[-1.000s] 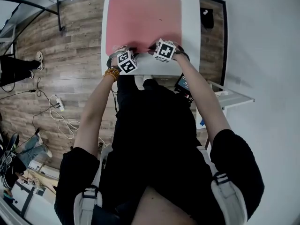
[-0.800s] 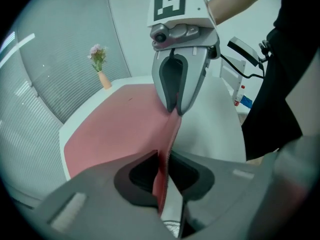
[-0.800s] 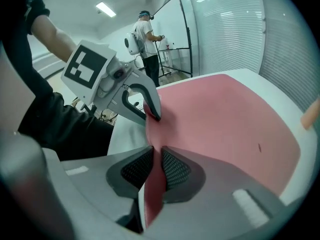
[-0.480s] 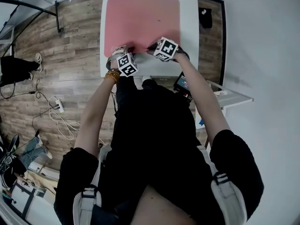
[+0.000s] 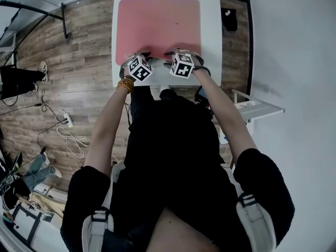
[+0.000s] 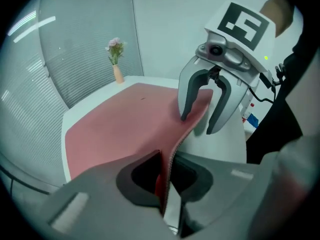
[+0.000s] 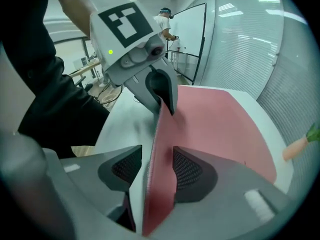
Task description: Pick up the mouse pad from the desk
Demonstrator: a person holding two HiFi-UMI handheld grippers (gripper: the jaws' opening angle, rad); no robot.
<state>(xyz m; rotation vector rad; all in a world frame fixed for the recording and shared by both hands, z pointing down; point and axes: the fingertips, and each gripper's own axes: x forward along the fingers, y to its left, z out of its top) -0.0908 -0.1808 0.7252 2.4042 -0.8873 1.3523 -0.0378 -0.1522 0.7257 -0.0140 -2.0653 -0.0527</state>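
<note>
The near edge of the mouse pad point(image 6: 125, 124) is being pinched by the left hand-held gripper point(image 6: 167, 156), whose jaws are being kept clenched on the thin pink edge standing upright between them. Just beside it, the right hand-held gripper point(image 7: 157, 159) is being held with its jaws apart; they have just been opening, and the same edge of the mouse pad point(image 7: 215, 129) is being left loose in the gap between them, not pressed from both sides. In the head view, the left hand-held gripper point(image 5: 137, 55) and the right hand-held gripper point(image 5: 176, 52) are being held side by side, close together, at the near edge of the mouse pad point(image 5: 157, 22), both being pointed steeply down. That near edge is being lifted and curled up off the desk point(image 5: 210, 35), while the rest of the pad is being carried flat by the white top, most of which is being covered by it. A small vase with flowers point(image 6: 117, 74) is being shown upright at the far corner of the desk point(image 6: 67, 121), just off the pad. Around the desk, a wooden floor point(image 5: 79, 35) is being shown, with a white cable point(image 5: 65, 127) lying on it well apart from the desk.
</note>
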